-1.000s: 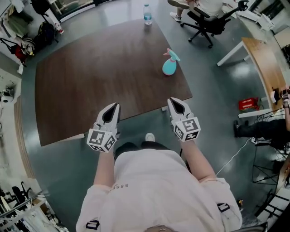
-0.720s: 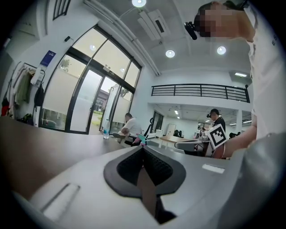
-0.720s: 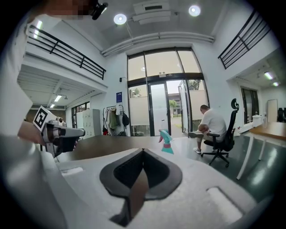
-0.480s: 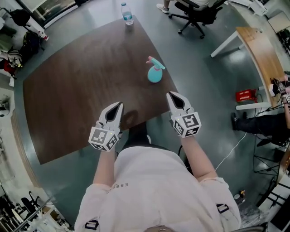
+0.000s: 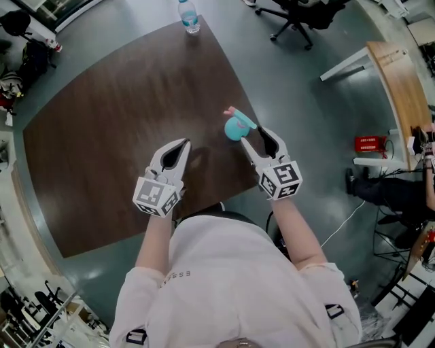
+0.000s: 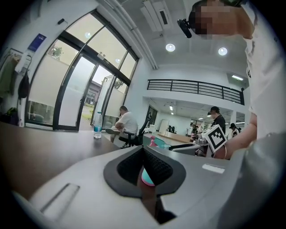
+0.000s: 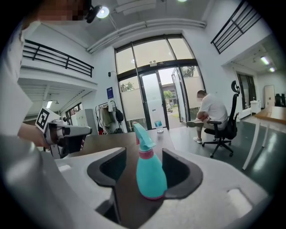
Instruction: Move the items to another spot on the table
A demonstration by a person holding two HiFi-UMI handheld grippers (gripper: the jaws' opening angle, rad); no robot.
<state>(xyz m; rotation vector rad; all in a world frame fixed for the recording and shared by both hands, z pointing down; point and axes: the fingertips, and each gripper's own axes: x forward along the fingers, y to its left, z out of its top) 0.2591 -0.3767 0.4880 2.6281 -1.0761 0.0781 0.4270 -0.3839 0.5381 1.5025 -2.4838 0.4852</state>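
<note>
A teal spray bottle (image 5: 235, 127) with a pink collar stands upright near the right edge of the dark wooden table (image 5: 115, 115). My right gripper (image 5: 255, 137) is at the bottle. In the right gripper view the spray bottle (image 7: 149, 172) stands between the jaws of my right gripper (image 7: 144, 156); they have just been opening, and the pads are not pressing on it. My left gripper (image 5: 178, 151) hovers over the table to the bottle's left, fingertips together and empty. The left gripper view shows my left gripper (image 6: 143, 150) and a sliver of the spray bottle (image 6: 146, 178) behind its pads.
A clear water bottle (image 5: 189, 17) stands at the table's far corner. An office chair (image 5: 299, 17) and a light wooden desk (image 5: 401, 75) lie beyond the table's right edge, with a red box (image 5: 368, 144) on the floor. A seated person (image 7: 210, 112) is behind.
Both grippers have moved forward from the near edge over the table. The right gripper has reached the spray bottle and its jaws have spread to either side of it.
</note>
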